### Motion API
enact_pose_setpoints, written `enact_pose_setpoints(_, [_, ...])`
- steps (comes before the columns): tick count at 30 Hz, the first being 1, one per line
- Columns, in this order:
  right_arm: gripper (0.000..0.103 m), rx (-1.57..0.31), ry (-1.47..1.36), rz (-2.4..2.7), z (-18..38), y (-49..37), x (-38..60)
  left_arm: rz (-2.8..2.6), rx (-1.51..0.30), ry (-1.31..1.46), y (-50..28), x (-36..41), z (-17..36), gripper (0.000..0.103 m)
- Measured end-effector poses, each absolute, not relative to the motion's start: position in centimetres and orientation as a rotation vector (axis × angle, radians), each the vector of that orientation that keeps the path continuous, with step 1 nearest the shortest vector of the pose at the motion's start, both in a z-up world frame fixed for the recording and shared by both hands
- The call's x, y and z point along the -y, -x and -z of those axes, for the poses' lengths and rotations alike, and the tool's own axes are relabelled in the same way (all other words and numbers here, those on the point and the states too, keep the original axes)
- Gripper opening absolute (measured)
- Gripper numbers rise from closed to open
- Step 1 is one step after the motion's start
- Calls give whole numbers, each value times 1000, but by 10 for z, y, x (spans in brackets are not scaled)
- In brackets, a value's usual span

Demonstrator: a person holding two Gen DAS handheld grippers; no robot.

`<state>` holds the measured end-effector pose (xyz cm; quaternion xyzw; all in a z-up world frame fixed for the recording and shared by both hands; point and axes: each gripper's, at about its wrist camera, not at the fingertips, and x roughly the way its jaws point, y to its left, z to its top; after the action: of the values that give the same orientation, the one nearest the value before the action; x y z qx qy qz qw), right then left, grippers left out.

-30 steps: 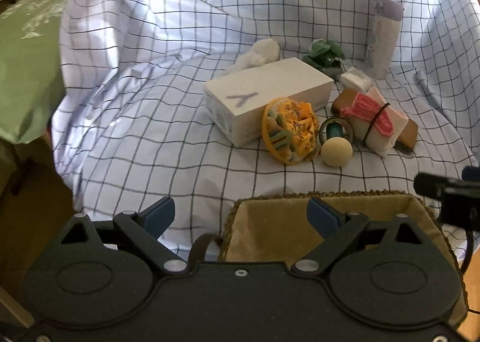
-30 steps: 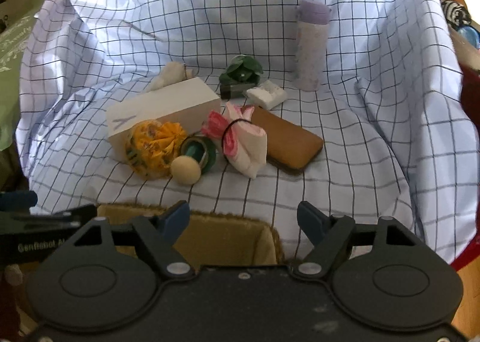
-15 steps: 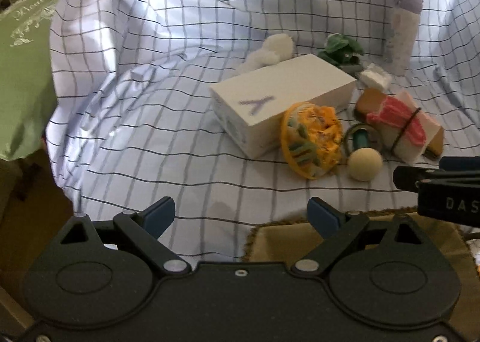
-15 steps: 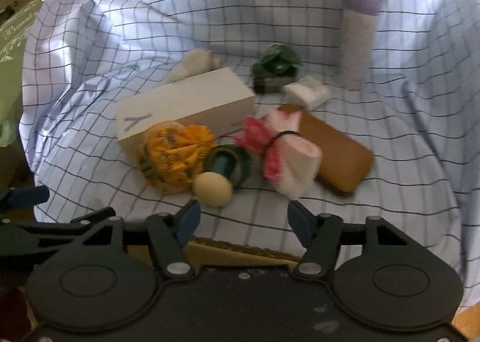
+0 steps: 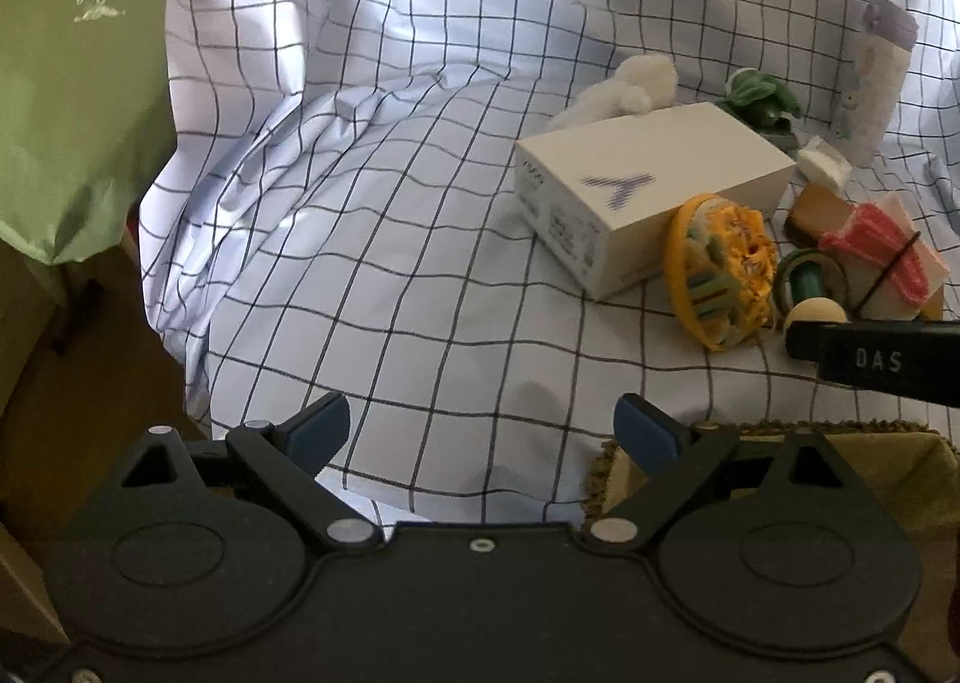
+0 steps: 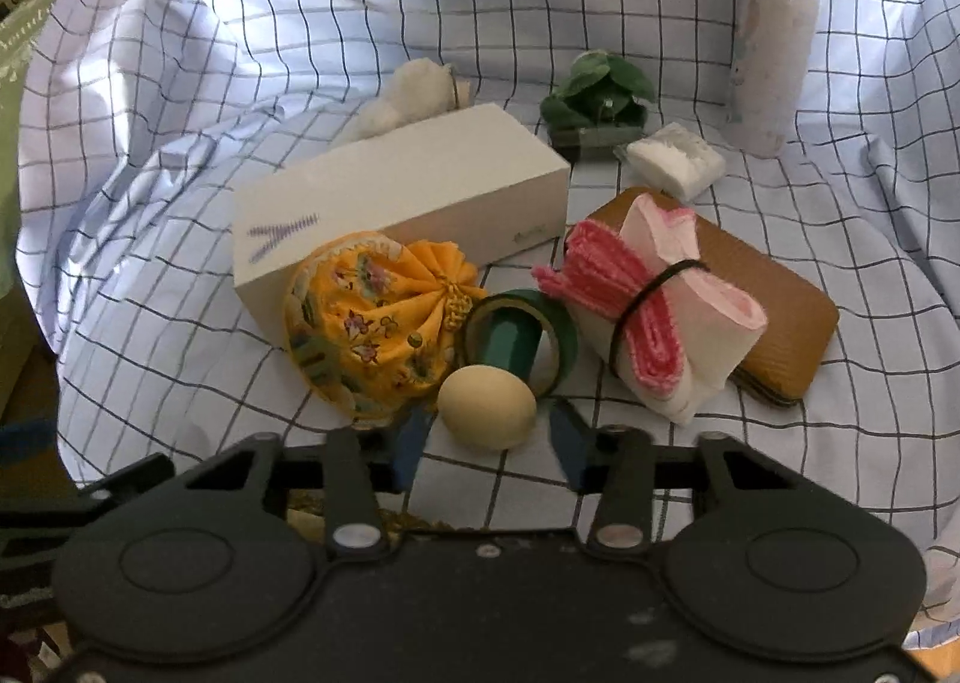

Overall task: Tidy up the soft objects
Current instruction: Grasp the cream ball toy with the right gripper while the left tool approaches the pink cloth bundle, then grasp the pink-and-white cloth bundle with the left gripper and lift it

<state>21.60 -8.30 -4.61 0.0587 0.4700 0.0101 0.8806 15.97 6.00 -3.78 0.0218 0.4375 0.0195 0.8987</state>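
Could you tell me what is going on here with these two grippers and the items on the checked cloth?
A person is sorting items on a checked cloth with a gripper in each hand. The right gripper is shut on the cream egg, which lies in front of the green tape roll and the yellow fabric pouch, not yet lifted. The left gripper is open and empty above bare cloth, beside the woven basket.

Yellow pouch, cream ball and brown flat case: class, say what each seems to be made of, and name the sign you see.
Yellow pouch: printed woven fabric, matte; gathered pleats and a floral print show.
Cream ball: smooth, matte, egg-shaped; wood, foam or plastic, the look leaves it open.
Brown case: probably leatherette or corrugated card; fine parallel ribs, rounded corners, dull sheen.
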Motion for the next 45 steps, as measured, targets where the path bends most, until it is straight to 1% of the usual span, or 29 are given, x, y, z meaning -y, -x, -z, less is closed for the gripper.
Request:
enact_pose_setpoints(2, [32, -969, -120, -17, 47, -215, 82, -45, -912, -38, -160, -62, 39, 92])
enact_pose_setpoints(9, [32, -970, -135, -38, 41, -206, 87, -39, -908, -30, -162, -62, 37, 92])
enact_pose_setpoints(20, [32, -965, -168, -83, 23, -171, 102, 32, -896, -20, -172, -39, 26, 92])
enact_pose_setpoints(33, [32, -922, -217, 65, 9, -126, 149, 236, -850, -73, -188, 32, 5, 93])
enact_pose_setpoints(34, [32, -920, -223, 85, 9, -124, 154, 256, -838, -85, -189, 39, 5, 93])
enact_pose_setpoints(35, [32, -916, -231, 105, 9, -122, 159, 284, -820, -106, -191, 48, 4, 96])
enact_pose_setpoints(37, [32, -911, -246, 137, 10, -119, 169, 325, -794, -139, -193, 62, 4, 98])
enact_pose_setpoints(45, [32, -892, -287, 191, 12, -113, 196, 487, -704, -271, -210, 107, 19, 98])
